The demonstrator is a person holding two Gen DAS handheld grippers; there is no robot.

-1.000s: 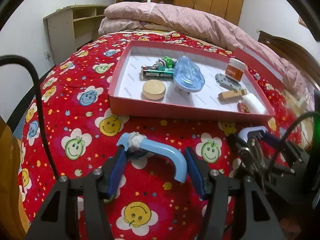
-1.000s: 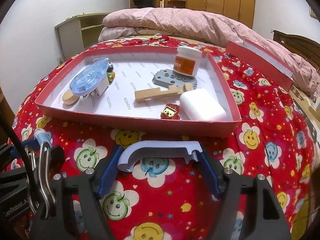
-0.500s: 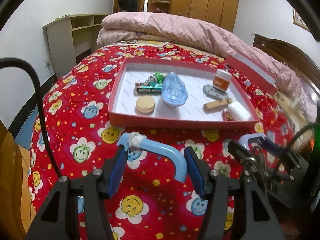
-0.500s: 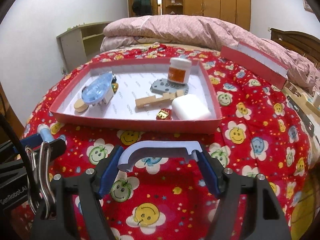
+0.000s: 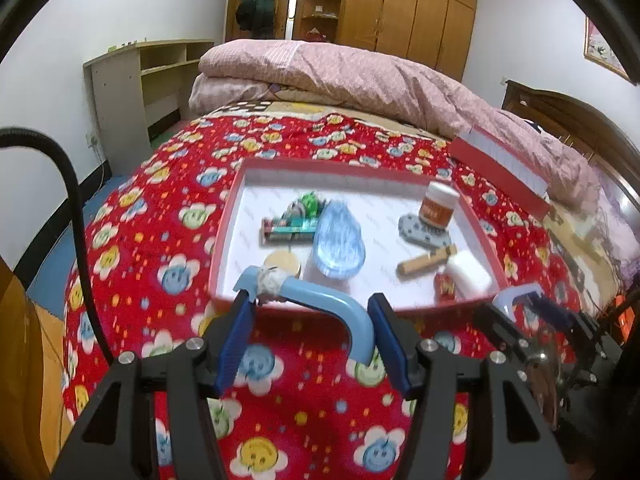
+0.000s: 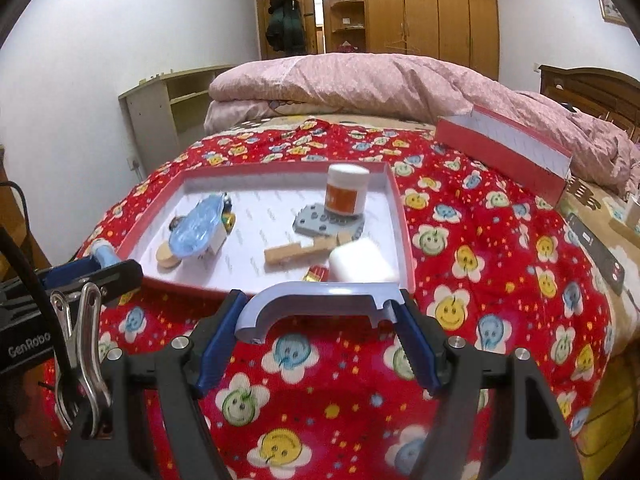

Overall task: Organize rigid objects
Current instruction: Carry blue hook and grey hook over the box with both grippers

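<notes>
My left gripper (image 5: 308,320) is shut on a light blue curved handle (image 5: 320,300) with a white wrapped end, held above the bedspread in front of the red tray (image 5: 224,240). My right gripper (image 6: 320,320) is shut on a pale lilac bracket-shaped handle (image 6: 320,300), also held short of the tray's (image 6: 400,216) near rim. The tray holds a clear blue iron-shaped piece (image 5: 338,240), a white jar with orange label (image 6: 346,194), a grey perforated plate (image 6: 320,220), a wooden piece (image 6: 296,252), a white block (image 6: 364,264), a wooden disc (image 5: 282,262) and batteries (image 5: 288,232).
The tray lies on a red smiley-flower bedspread (image 6: 480,280). Its red lid (image 6: 504,148) stands to the right behind it. A pink quilt (image 5: 340,76) is piled at the far end. A remote (image 6: 600,252) lies at the right. A shelf unit (image 5: 132,80) stands at the left wall.
Both grippers have risen and drawn back from the tray, each still holding its handle. The tray now looks smaller and farther.
</notes>
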